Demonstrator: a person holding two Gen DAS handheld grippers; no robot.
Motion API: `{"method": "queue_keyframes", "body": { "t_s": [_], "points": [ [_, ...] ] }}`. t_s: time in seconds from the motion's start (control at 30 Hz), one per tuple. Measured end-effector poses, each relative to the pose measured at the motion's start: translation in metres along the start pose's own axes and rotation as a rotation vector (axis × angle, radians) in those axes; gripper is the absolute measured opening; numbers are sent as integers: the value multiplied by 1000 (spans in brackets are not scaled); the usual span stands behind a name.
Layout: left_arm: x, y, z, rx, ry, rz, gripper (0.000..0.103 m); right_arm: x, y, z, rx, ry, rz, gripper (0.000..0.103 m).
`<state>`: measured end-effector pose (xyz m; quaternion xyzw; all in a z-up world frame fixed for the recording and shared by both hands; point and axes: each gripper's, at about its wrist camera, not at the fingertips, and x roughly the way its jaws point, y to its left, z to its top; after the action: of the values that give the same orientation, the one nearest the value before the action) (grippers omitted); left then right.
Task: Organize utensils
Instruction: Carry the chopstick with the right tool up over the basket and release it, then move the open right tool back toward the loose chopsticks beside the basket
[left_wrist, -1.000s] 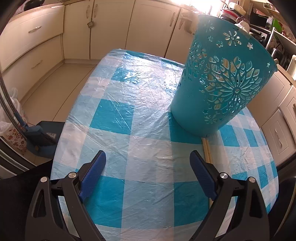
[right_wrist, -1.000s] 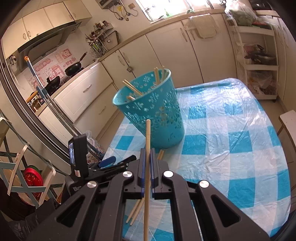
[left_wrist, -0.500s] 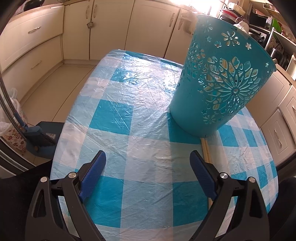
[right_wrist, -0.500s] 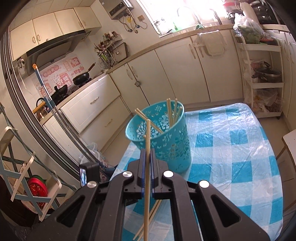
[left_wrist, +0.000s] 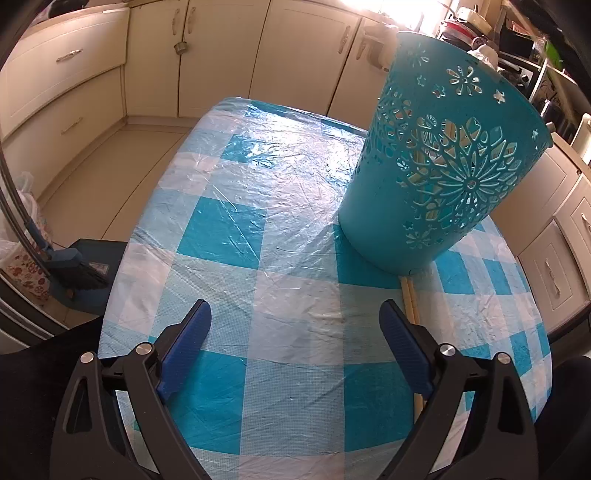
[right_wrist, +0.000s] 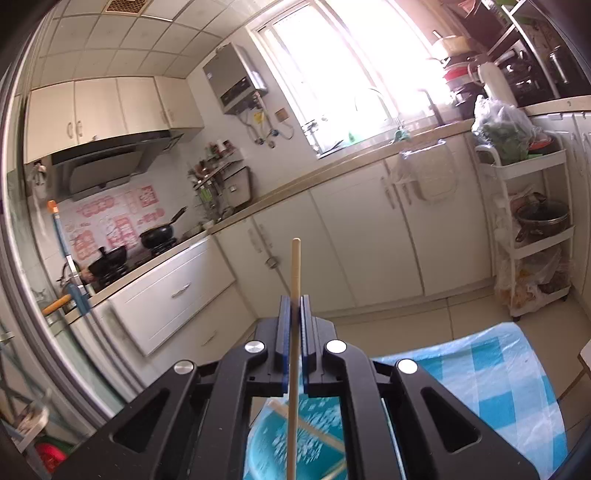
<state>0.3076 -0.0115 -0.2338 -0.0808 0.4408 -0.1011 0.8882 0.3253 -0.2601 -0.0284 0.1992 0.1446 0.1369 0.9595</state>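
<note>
A teal perforated basket (left_wrist: 439, 162) stands on the blue-and-white checked tablecloth (left_wrist: 280, 236), with chopsticks showing through its holes. Loose wooden chopsticks (left_wrist: 409, 295) lie on the cloth at its base, beside my left gripper's right finger. My left gripper (left_wrist: 295, 314) is open and empty, low over the near part of the table. My right gripper (right_wrist: 294, 301) is shut on a single wooden chopstick (right_wrist: 294, 269), held upright and high. Below it, blurred between the gripper arms, is the basket (right_wrist: 299, 443) with chopsticks inside.
Cream kitchen cabinets (left_wrist: 221, 55) ring the room. A broom and dustpan (left_wrist: 74, 269) stand on the floor left of the table. A white shelf trolley (right_wrist: 532, 236) with pots stands at the right, and a stove with pans (right_wrist: 155, 236) at the left.
My right gripper has lifted and tilted upward with the chopstick, so the basket dropped from mid-view to the bottom edge. My left gripper has stayed nearly still and open.
</note>
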Motion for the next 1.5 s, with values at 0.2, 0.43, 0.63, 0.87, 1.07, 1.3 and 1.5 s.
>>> {"method": "queue_keyframes", "body": {
  "t_s": [0.2, 0.43, 0.63, 0.87, 1.07, 1.3, 1.5],
  "points": [
    [0, -1, 0, -1, 0, -2, 89, 20, -11, -23, -31, 24, -72, 6],
    [1, -2, 1, -3, -3, 6, 89, 7, -2, -43, -106, 85, -75, 6],
    [0, -1, 1, -11, -7, 17, 89, -37, 10, -49, -143, 75, -58, 16],
    [0, 0, 0, -11, -10, 30, 89, -90, 8, -69, -139, 109, -83, 26],
    [0, 1, 0, -18, -13, 44, 89, -106, -8, -108, -85, 231, -139, 28],
    [0, 2, 0, -23, -13, 54, 89, -100, -18, -156, -49, 410, -174, 28],
    [0, 3, 1, -30, -17, 54, 89, -90, -13, -175, -72, 484, -170, 28]
  ]
}}
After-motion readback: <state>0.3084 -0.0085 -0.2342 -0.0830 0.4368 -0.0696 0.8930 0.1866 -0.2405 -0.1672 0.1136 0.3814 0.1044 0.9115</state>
